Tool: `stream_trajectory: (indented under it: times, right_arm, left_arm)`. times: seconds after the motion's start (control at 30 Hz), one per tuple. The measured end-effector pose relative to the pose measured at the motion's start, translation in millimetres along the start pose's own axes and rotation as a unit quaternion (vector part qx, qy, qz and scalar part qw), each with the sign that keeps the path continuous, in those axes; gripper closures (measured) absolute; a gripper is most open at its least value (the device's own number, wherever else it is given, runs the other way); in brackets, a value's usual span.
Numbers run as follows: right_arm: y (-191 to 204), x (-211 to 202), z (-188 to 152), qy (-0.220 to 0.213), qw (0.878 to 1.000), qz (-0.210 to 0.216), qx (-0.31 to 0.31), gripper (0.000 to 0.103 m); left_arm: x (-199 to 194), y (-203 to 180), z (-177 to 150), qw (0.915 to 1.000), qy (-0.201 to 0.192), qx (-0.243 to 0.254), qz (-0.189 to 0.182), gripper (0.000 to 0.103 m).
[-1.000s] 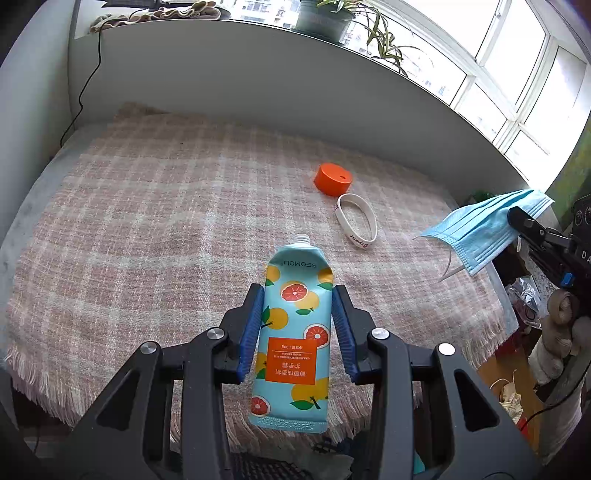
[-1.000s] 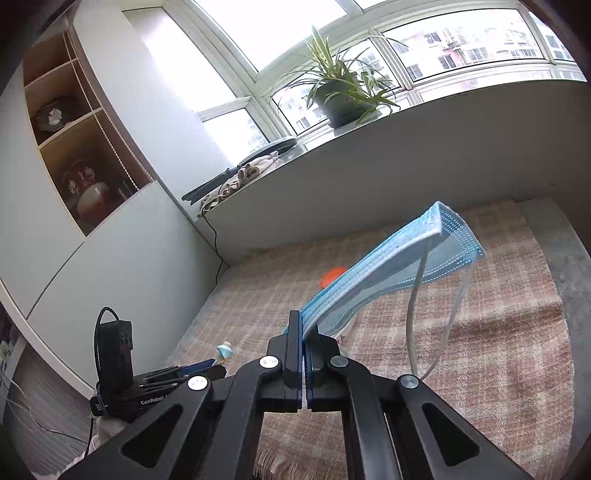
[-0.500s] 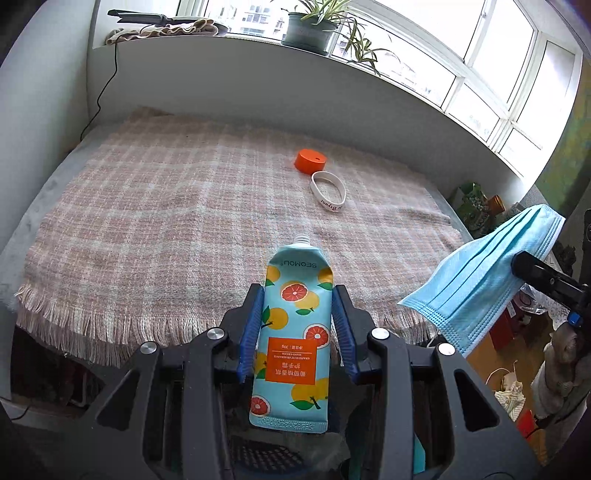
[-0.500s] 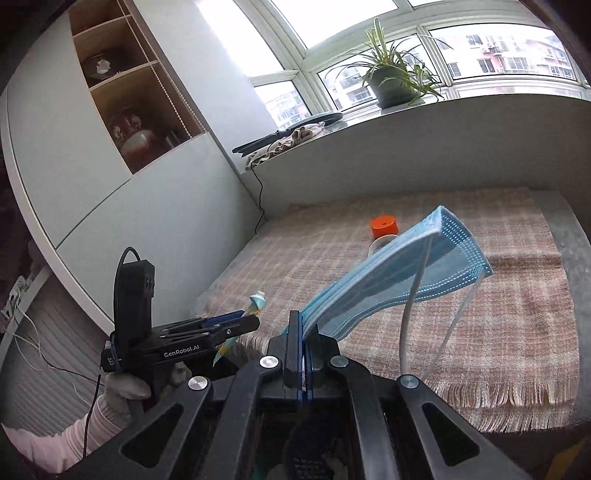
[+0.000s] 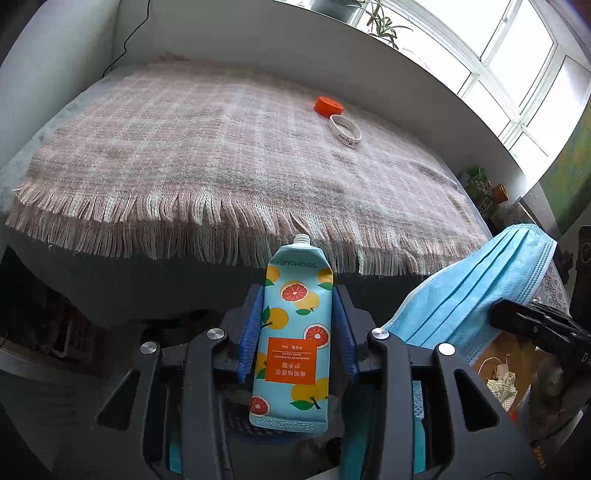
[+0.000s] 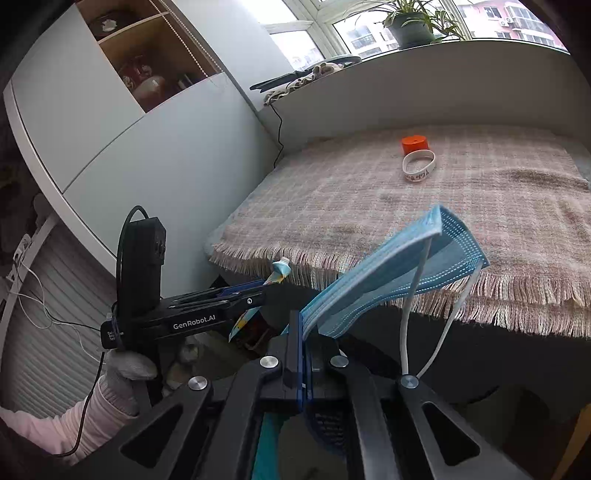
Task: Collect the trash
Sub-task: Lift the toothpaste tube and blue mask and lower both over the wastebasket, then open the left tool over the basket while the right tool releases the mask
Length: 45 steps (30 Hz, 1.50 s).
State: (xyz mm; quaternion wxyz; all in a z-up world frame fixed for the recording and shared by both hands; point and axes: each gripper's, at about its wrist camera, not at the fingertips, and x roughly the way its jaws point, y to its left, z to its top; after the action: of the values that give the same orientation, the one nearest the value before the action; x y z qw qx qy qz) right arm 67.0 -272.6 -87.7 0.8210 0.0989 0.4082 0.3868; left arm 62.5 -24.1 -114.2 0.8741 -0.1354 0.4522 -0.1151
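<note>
My left gripper is shut on a light-blue hand cream tube printed with oranges, held in front of and below the bed's fringed edge. The tube and left gripper also show in the right wrist view. My right gripper is shut on a blue face mask, its white ear loops hanging down. The mask also shows at the right of the left wrist view. An orange cap and a white wristband lie on the plaid blanket.
A dark mesh bin sits below the grippers, partly hidden. The blanket's fringe hangs over the bed edge. A grey cabinet wall stands to the left. A sill with a potted plant runs behind the bed.
Both grippers have pulled back off the bed and dropped below its front edge, each still holding its item. The cap and wristband have not moved.
</note>
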Motion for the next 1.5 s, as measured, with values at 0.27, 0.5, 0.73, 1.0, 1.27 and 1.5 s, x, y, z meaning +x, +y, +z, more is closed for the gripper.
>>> stream_trajectory:
  times: [0.27,0.5,0.73,1.0,1.27,1.5]
  right_arm:
    - [1,42,-40,0.064,0.998,-0.001,0.0,0.103]
    - [-7,77,-68,0.107,0.994,-0.013,0.004,0.103]
    - [-18,104,-91,0.142,0.99,-0.028,0.008,0.103]
    - [-33,132,-110,0.176,0.983,-0.043,0.015,0.103]
    - [-42,150,-119,0.193,0.98,-0.053,0.015,0.103]
    - [-49,161,-121,0.203,0.977,-0.064,0.019,0.103]
  left_arm:
    - [28,24,-36,0.9981,0.045,-0.041,-0.002,0.065]
    - [55,36,-63,0.9951,0.075,-0.066,0.004,0.065]
    - [82,38,-79,0.9925,0.097,-0.071,0.018,0.065]
    - [104,40,-93,0.9895,0.117,-0.077,0.034,0.065]
    - [117,41,-102,0.988,0.127,-0.075,0.047,0.065]
    - [124,43,-101,0.9871,0.132,-0.074,0.052,0.065]
